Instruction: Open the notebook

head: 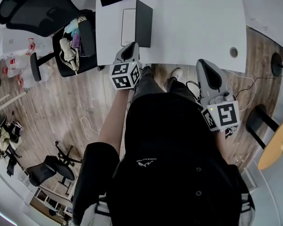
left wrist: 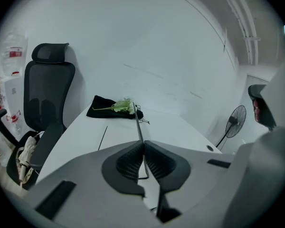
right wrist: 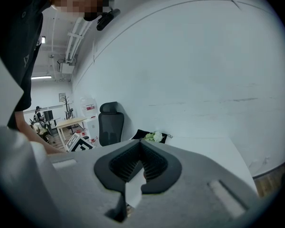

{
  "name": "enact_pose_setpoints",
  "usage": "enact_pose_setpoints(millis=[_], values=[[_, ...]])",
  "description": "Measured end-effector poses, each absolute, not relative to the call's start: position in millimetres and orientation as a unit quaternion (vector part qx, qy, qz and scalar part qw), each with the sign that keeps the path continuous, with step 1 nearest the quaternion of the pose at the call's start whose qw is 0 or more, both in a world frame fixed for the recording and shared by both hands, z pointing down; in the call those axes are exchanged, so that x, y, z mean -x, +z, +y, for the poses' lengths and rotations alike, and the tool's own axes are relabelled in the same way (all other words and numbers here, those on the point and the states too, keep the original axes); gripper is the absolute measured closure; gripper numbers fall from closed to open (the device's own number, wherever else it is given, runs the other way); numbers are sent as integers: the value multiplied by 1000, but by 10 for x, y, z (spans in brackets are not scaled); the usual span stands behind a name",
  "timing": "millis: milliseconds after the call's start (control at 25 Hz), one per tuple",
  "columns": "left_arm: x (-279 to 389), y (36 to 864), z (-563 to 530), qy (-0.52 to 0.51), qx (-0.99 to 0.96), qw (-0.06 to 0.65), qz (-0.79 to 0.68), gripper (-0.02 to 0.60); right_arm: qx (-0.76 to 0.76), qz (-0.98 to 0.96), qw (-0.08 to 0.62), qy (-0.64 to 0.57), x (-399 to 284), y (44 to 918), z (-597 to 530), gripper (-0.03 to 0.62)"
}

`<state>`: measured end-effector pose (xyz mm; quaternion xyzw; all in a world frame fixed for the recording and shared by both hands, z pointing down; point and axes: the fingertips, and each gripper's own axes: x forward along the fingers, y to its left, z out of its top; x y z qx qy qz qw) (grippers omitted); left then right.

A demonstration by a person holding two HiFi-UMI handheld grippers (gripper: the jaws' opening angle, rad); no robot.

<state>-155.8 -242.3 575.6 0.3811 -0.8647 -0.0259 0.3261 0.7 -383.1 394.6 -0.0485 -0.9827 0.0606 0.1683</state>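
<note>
– So, where is the notebook [head: 137, 23]?

– On the white table [head: 193, 27], towards its left part and close to the near edge. Its dark cover [head: 144, 21] is lifted and stands steeply, with a white page [head: 128, 26] lying bare and flat just to its left.

– And the left gripper [head: 133, 45]?

– Clenched on that cover. In the left gripper view the cover [left wrist: 138, 123] shows edge-on as a thin dark line running straight in between the pads of the left gripper [left wrist: 143, 145], which are pressed together on it (hardly any gap shows at either side).

– The right one?

– The right gripper [head: 203, 62] hangs off the table, just short of its near edge and well to the right of the notebook. Its own view shows the right gripper [right wrist: 139, 144] with jaw tips meeting and nothing held.

– Anything else on the table?

– A black cloth [left wrist: 104, 109] with a green sprig [left wrist: 119, 106] on it, at the far end beyond the notebook. A black office chair [left wrist: 50, 94] stands left of the table, and a fan [left wrist: 235, 119] is off to the right.
</note>
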Motion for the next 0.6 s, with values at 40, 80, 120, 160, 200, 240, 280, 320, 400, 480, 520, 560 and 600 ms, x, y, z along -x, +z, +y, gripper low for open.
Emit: enact_pose_setpoints(millis=[40,80,120,160,200,240,280,320,400,480,520,560,600], values=[[1537,5739,-2454,-24,-384,324,-864,568,47,-983,168,61,-31,3945,-3851,592],[1517,5723,-2482,-22,-386,322,-864,568,45,-983,167,62,-53,3943,-3870,592],[1501,5710,-2507,-20,-389,321,-864,568,44,-983,167,63,-73,3944,-3886,592],[1488,5699,-2527,-19,-390,319,-863,568,43,-983,167,63,-89,3946,-3902,592],[1476,5691,-2545,-18,-392,318,-863,568,41,-983,166,63,-105,3949,-3917,592],[1462,5686,-2562,-17,-393,318,-863,568,40,-983,166,64,-120,3952,-3933,592],[1449,5683,-2581,-17,-394,317,-863,568,39,-983,166,64,-135,3956,-3950,592],[1438,5682,-2601,-16,-395,317,-862,568,38,-983,166,65,-148,3959,-3970,592],[1409,5675,-2644,-14,-398,316,-861,568,35,-984,165,65,-177,3961,-4008,592],[1372,5661,-2686,-12,-402,314,-860,568,33,-984,164,65,-210,3958,-4039,592],[1358,5654,-2703,-11,-403,314,-860,568,33,-984,164,65,-220,3956,-4049,592],[1349,5650,-2718,-10,-405,313,-859,568,32,-984,163,65,-226,3954,-4056,592],[1343,5646,-2732,-9,-407,312,-858,568,32,-984,162,65,-228,3952,-4061,592]])
